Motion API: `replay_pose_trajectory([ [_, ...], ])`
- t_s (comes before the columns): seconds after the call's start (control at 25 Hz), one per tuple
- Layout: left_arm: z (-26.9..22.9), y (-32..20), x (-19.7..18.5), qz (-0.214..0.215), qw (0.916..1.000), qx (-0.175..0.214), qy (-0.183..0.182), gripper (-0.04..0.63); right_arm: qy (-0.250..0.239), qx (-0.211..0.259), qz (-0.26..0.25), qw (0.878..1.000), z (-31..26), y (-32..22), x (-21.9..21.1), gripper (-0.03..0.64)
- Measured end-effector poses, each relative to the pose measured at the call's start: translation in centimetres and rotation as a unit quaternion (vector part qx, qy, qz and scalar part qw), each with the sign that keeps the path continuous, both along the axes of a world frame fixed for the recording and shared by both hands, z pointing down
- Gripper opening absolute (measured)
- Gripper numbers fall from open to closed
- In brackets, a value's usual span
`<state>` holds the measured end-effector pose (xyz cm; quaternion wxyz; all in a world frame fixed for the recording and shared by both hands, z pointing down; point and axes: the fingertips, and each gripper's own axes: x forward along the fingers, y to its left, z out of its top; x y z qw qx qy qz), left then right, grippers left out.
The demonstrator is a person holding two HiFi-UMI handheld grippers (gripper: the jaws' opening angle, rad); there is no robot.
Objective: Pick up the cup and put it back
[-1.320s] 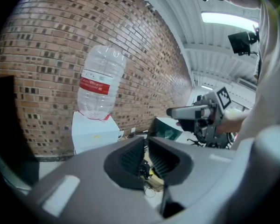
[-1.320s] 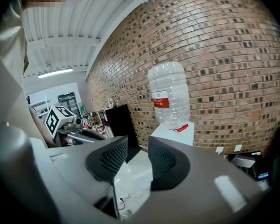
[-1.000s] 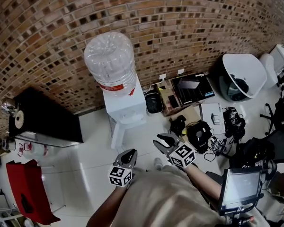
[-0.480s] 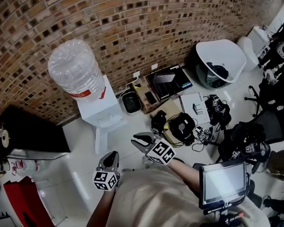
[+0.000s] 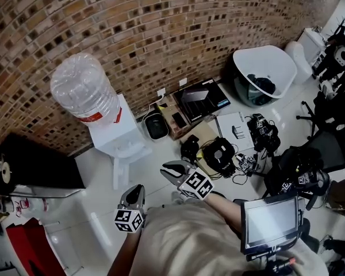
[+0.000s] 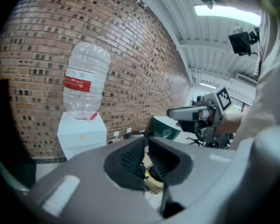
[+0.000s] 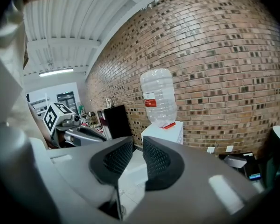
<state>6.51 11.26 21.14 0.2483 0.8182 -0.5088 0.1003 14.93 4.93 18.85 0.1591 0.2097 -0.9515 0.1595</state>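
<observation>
No cup shows in any view. A white water dispenser (image 5: 123, 140) with a clear bottle (image 5: 83, 94) on top stands against the brick wall, ahead of both grippers. My left gripper (image 5: 133, 195) is held low at the left, its jaws shut and empty; in its own view (image 6: 146, 141) the pads nearly touch. My right gripper (image 5: 168, 171) is beside it, a little further forward. Its jaws (image 7: 138, 141) have just been closing and are now shut with nothing between them. The bottle (image 7: 158, 97) and dispenser (image 7: 163, 132) lie beyond its tips.
A black cabinet (image 5: 34, 165) stands left of the dispenser, with a red object (image 5: 29, 246) nearer me. Boxes, cables and devices (image 5: 218, 148) litter the floor at the right. Further right are a white-lidded bin (image 5: 261, 73), a dark chair (image 5: 333, 148) and a screen (image 5: 270, 223).
The head view has swung, so the dispenser now sits further left. Both grippers have moved across the floor with me. The right gripper's jaws have narrowed from partly open to shut.
</observation>
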Motion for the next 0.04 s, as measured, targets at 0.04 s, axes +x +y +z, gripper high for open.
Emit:
replay_pose_trajectory([
  [0.04,0.02,0.03,0.21,-0.001,1.0,0.0,0.0,0.031,0.0,0.0,0.001,1.0,0.03,-0.03,0.29,0.071],
])
